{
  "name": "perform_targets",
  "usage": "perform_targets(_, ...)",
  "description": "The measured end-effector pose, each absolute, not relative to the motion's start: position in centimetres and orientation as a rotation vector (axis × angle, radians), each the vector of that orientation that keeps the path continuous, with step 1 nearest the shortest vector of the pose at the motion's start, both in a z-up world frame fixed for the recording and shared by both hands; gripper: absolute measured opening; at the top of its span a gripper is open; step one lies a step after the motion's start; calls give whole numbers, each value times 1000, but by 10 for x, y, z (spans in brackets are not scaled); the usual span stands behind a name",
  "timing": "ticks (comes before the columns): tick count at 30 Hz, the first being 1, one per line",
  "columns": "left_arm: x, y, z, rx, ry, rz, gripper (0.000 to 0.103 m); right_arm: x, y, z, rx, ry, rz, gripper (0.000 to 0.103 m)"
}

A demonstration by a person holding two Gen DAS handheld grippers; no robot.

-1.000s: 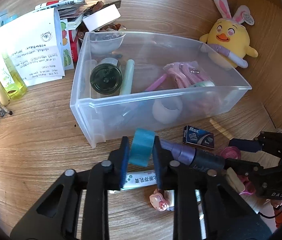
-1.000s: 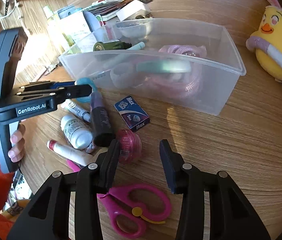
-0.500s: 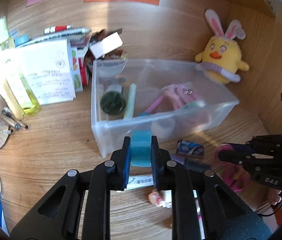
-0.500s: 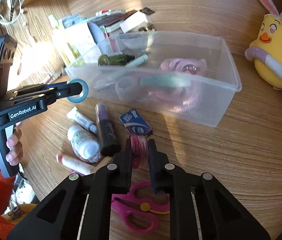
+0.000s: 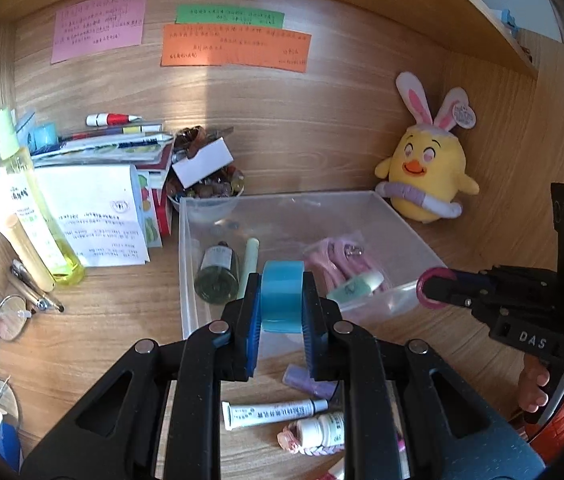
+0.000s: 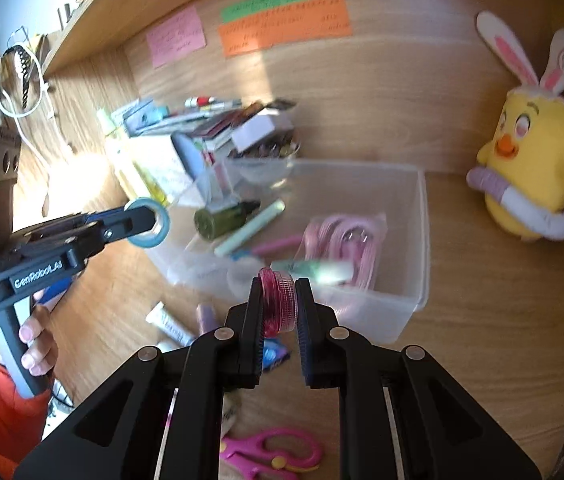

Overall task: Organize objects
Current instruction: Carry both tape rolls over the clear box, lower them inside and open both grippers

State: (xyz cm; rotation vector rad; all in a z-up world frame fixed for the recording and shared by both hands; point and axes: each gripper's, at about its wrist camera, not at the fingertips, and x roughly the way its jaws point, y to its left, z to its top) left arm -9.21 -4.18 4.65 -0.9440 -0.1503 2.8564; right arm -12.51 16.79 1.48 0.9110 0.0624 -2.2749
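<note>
My left gripper (image 5: 282, 312) is shut on a blue tape roll (image 5: 282, 296) and holds it raised at the near wall of the clear plastic bin (image 5: 186, 248). It shows from the side in the right wrist view (image 6: 148, 222). My right gripper (image 6: 278, 304) is shut on a pink round case (image 6: 278, 300), raised in front of the bin (image 6: 418, 240); it shows at the right in the left wrist view (image 5: 434, 290). The bin holds a dark green bottle (image 5: 218, 272), a pale green tube (image 5: 250, 260) and a pink bagged cable (image 5: 338, 256).
On the desk near me lie a white ointment tube (image 5: 274, 412), a purple tube (image 5: 306, 380), a small white bottle (image 5: 322, 432) and pink scissors (image 6: 274, 452). A yellow plush chick (image 5: 426, 176) sits right of the bin. Papers and a yellow spray bottle (image 5: 38, 208) stand left.
Both grippers have risen from the desk towards the bin. The right gripper closed on the pink case and lifted it. The left gripper kept hold of the blue tape roll.
</note>
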Motion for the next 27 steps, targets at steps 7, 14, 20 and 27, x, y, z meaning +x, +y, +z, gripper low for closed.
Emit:
perform_targets(7,-118,-51,32,-1013,-210,2802,18,-149,164,21,912,89,-2339,13)
perform_targets(14,-137,-51,12,-1113,-213,2788,18,-177,169,-3,1030,37,-2348,13)
perform_targets(20,-136,-46,11,-1131,-184,2796,34,-178,168,-7,1056,42,-2339,16)
perform_targets(27,-119,-45,19,-1089,-159,2829,62,-165,168,1,1021,72,-2346,43)
